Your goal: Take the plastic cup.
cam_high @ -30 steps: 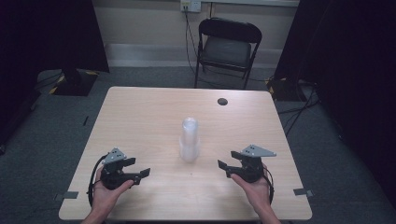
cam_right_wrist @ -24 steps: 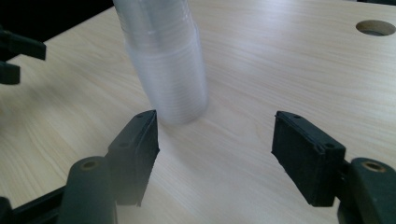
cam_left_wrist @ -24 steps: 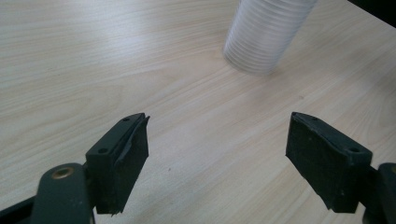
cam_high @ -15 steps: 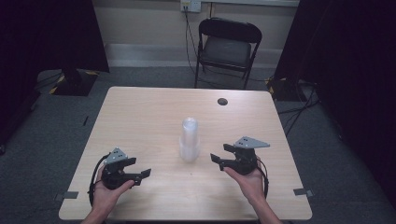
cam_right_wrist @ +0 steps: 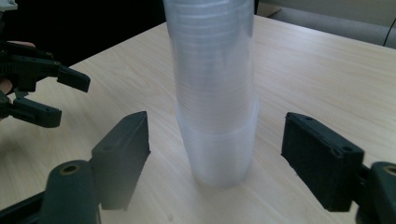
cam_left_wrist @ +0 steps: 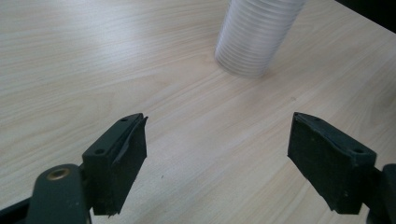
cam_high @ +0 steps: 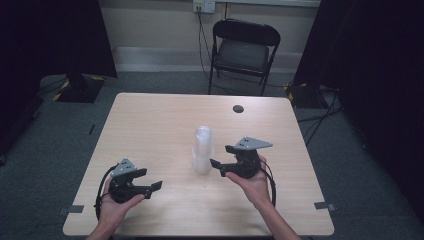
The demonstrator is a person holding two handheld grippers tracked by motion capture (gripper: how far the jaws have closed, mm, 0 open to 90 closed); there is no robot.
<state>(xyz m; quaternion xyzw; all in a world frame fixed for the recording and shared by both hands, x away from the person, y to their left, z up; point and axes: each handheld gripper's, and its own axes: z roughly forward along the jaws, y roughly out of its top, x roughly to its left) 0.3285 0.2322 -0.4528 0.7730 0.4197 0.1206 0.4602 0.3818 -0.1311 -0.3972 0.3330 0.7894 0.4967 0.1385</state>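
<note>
A tall stack of clear plastic cups [cam_high: 202,150] stands upright near the middle of the light wooden table [cam_high: 150,125]. My right gripper [cam_high: 221,157] is open just to the right of the stack. In the right gripper view the stack [cam_right_wrist: 215,93] rises between the two wide jaws, touching neither. My left gripper [cam_high: 150,180] is open near the front left of the table, aimed toward the stack [cam_left_wrist: 254,35], which stands well beyond its jaws. The left gripper [cam_right_wrist: 56,95] also appears at the left of the right gripper view.
A small dark round disc [cam_high: 238,108] lies at the far right of the table. A black folding chair [cam_high: 242,50] stands behind the table. Black curtains hang on both sides, and cables run across the grey floor.
My right gripper has moved left and forward, from the front right of the table up to the cup stack. The left gripper has barely moved.
</note>
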